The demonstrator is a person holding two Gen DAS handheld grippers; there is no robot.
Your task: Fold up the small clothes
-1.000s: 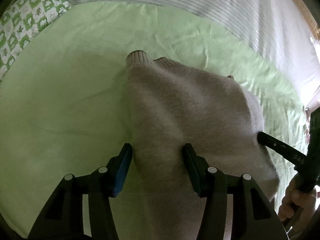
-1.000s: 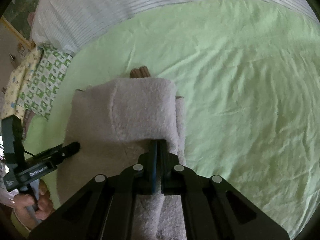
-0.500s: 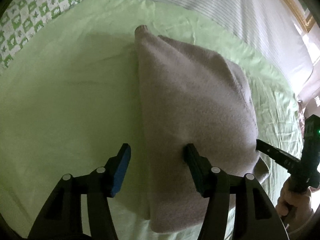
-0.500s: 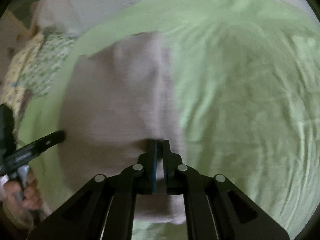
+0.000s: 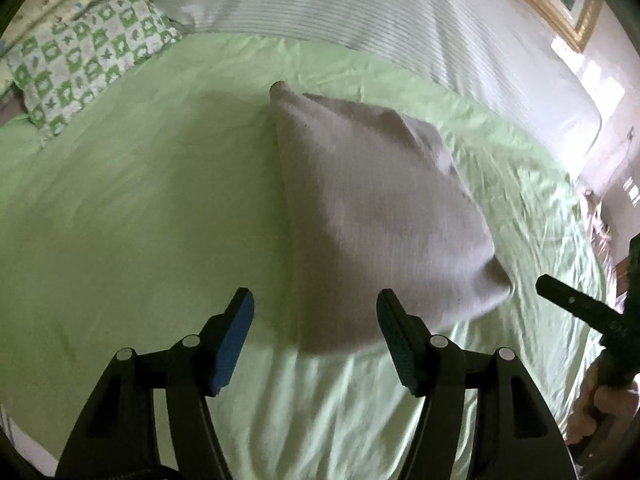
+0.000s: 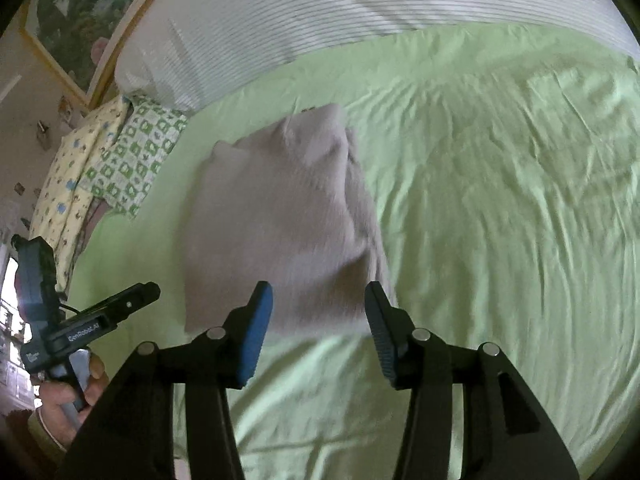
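Bedsheet [image 5: 120,220], pale green and creased, spreads bare on every side of the garment, out to a striped duvet [image 5: 360,8] along the far edge and a green-checked pillow [image 5: 88,56] at a far corner. The folded grey sweater [image 5: 372,216] lies flat mid-bed, a ribbed cuff poking out behind. The left gripper [image 5: 316,312] and right gripper [image 6: 320,304] hover at its near edge, jaws opening, pads off the cloth.
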